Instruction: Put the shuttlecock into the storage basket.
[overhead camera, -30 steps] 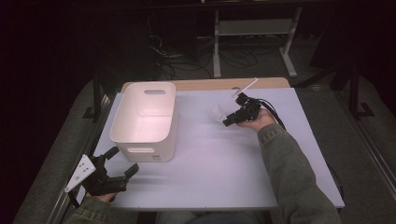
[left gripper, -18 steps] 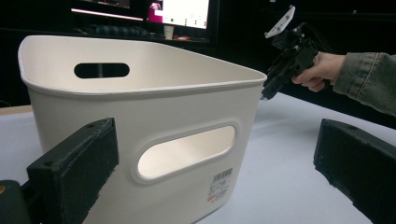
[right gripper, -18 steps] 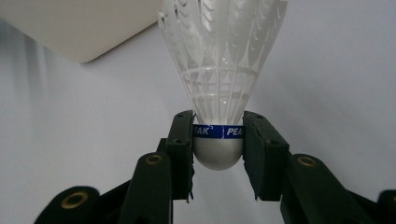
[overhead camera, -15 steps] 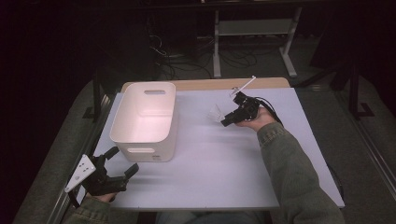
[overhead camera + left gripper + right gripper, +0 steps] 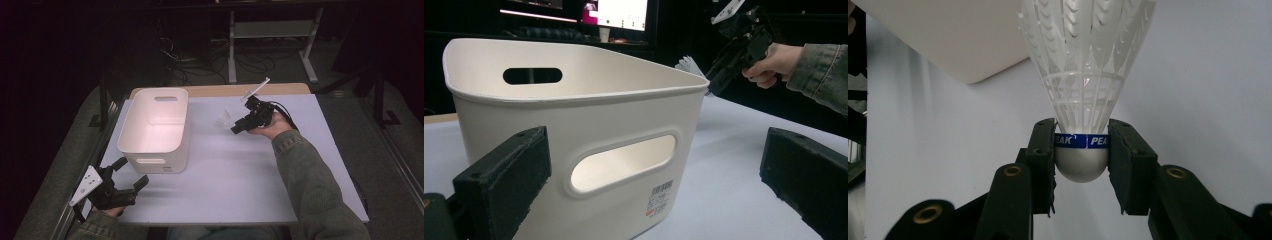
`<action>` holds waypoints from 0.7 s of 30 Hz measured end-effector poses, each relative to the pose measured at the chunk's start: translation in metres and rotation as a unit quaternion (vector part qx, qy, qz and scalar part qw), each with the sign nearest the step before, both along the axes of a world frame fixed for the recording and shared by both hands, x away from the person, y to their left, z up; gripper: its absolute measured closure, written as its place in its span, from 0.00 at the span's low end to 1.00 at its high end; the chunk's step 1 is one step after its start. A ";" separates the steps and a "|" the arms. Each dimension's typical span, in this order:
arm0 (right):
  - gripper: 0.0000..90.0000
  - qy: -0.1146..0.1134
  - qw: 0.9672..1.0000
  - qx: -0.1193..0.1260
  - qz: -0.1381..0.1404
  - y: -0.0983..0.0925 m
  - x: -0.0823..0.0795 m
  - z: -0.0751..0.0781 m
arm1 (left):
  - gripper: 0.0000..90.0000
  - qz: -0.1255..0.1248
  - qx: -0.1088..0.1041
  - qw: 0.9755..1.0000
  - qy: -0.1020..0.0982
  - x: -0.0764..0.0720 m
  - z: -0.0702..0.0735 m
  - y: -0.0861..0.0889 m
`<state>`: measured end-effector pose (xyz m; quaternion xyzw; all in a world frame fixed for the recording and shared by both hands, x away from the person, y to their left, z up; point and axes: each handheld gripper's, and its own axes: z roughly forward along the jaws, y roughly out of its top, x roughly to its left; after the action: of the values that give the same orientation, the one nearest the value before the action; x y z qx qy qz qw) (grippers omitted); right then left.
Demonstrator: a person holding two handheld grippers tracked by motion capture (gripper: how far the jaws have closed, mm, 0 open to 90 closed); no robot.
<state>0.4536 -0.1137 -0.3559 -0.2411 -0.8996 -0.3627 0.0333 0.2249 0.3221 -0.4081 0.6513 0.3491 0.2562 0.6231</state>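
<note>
- Resting at the near-left corner of the pale grey tabletop (image 5: 225, 185), my left gripper (image 5: 131, 174) has its jaws spread wide with nothing between them; I judge it is parked there, pointed at the bin, to keep out of the way.
- Just ahead of it stands the white plastic storage bin with cut-out handles (image 5: 155, 127), on the left half of the table. From the high view its inside looks bare, though the near wall hides part of the floor. The barcode label (image 5: 660, 192) on its front is too small for me to read.
- Right of the bin, near the table's middle, my right gripper (image 5: 1082, 150) is clamped on the white plastic shuttlecock with a blue band (image 5: 1083, 85), pinching the rounded cork base so the skirt points clear of the jaws.
- Whether the shuttlecock is lifted or brushing the table I cannot tell. Its skirt top is cut off in the right gripper view, and the band's lettering is partly covered by the jaws.
</note>
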 end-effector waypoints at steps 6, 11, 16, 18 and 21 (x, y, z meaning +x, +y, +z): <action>0.71 -0.006 1.000 0.006 0.010 0.010 -0.004 0.007 | 0.00 0.000 -0.002 1.000 0.001 0.000 0.000 0.000; 0.71 -0.010 1.000 0.016 0.018 0.013 -0.009 0.013 | 0.00 -0.001 0.002 1.000 -0.001 0.000 0.000 0.000; 0.71 -0.021 0.999 0.031 0.023 0.015 -0.012 0.017 | 0.00 -0.001 0.002 1.000 -0.001 0.000 0.000 0.000; 0.71 -0.020 0.999 0.028 0.024 0.017 -0.014 0.019 | 0.00 -0.001 0.002 1.000 -0.001 0.000 0.000 0.000; 0.71 -0.023 0.999 0.031 0.025 0.018 -0.015 0.022 | 0.00 -0.001 0.002 1.000 -0.001 0.000 0.000 0.000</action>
<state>0.4387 -0.0955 -0.3339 -0.2088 -0.8943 -0.3948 0.0294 0.2250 0.3220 -0.4079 0.6526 0.3470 0.2573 0.6225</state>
